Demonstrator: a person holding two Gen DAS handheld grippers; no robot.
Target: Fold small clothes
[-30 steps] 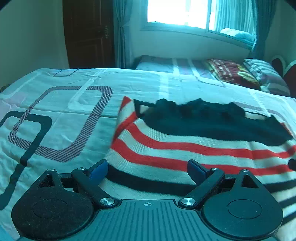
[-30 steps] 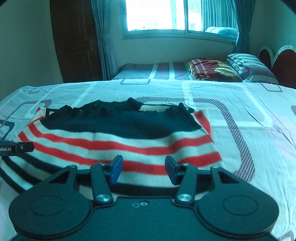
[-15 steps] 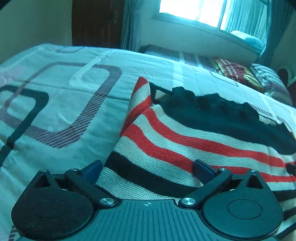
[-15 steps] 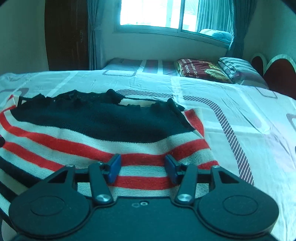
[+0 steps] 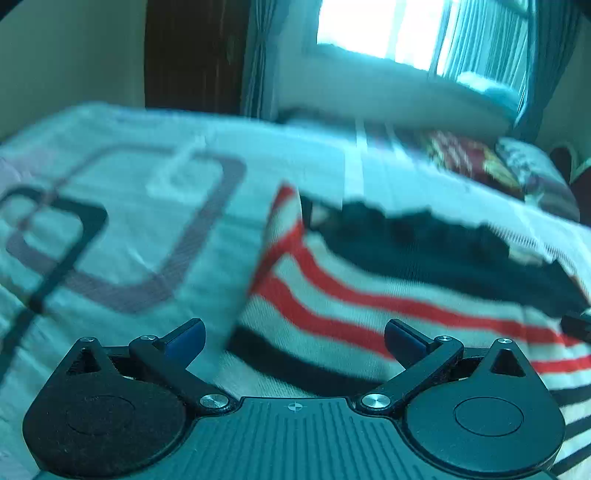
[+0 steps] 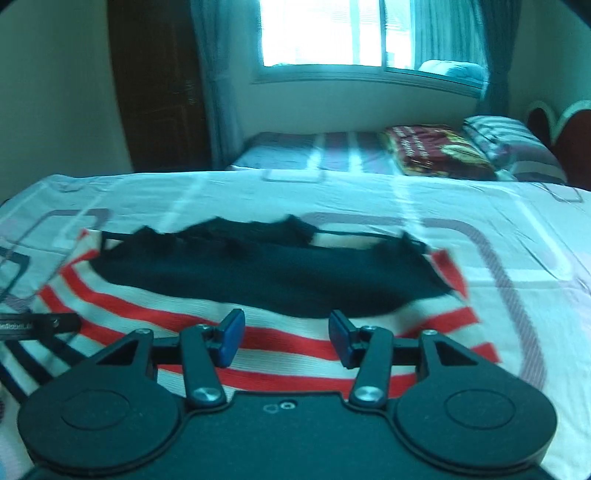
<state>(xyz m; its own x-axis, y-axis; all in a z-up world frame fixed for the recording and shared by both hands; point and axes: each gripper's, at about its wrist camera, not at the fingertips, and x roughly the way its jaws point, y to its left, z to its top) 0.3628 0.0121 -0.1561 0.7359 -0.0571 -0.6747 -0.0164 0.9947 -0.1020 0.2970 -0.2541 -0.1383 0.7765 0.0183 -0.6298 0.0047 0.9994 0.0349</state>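
- Left gripper: jaws wide apart, nothing between them; blue pads hang just above the near left corner of the sweater. The left pad sits over bare bedsheet, the right pad over the stripes. This view is blurred.
- Right gripper: jaws apart, narrower gap than the left, nothing held; pads over the sweater's red and white stripes, near its right side.
- Sweater: spread flat on the bed, black top part on the far side, red, white and black stripes towards the grippers.
- Edge of the left gripper shows beside the sweater's left side in the right wrist view.
- Beyond the sweater: pillows at the far right, a window with curtains behind them, a dark door to the window's left.
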